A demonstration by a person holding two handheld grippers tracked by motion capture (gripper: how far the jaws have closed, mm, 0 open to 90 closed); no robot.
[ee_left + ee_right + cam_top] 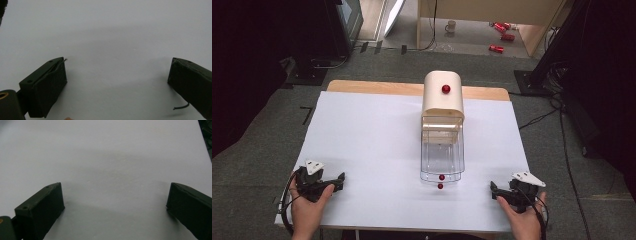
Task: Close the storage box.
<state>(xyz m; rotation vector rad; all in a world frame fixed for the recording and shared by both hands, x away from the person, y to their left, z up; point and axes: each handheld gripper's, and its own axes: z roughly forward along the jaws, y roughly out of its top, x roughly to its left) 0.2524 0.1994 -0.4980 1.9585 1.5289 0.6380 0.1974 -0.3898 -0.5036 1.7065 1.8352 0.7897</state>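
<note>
- Breadbox (442, 95) with a red knob stands at the table's far edge, centre; its clear drawer (441, 159) is pulled out toward the near edge.
- Left gripper (336, 183) and right gripper (498, 192) rest at the near corners, jaws spread, empty.
- Judged: nothing begun; next, reach for the drawer's knob (441, 177).
</note>
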